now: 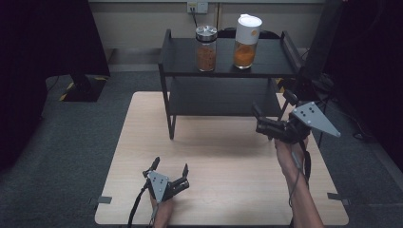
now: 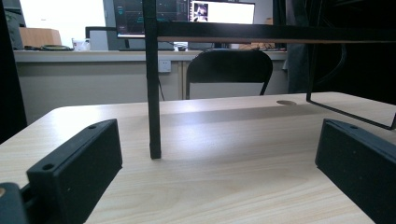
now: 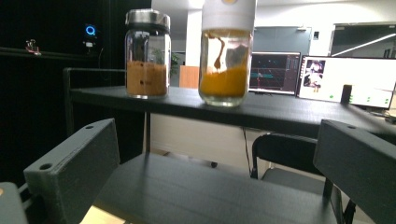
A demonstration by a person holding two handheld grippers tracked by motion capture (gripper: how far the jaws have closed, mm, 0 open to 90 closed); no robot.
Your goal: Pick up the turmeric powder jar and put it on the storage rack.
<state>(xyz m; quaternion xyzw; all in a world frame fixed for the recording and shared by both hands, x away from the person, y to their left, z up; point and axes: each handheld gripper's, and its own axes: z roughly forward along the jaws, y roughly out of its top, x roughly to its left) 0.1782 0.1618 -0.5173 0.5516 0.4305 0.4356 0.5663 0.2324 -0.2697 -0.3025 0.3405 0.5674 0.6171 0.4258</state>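
Nearest, the left gripper [image 1: 169, 167] rests low on the wooden table [image 1: 142, 142], jaws wide and empty, parked clear. Farther on, the right gripper [image 1: 272, 107], also wide open, rises toward the black shelf [image 1: 266, 61], lined up with the white-lidded jar of orange powder [image 3: 227, 56] beside the metal-lidded jar [image 3: 147, 53].

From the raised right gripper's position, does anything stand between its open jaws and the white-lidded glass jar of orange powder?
Nothing visible does. The right gripper faces the white-lidded jar on the black shelf's top; the steel-lidded jar stands apart, beside it.
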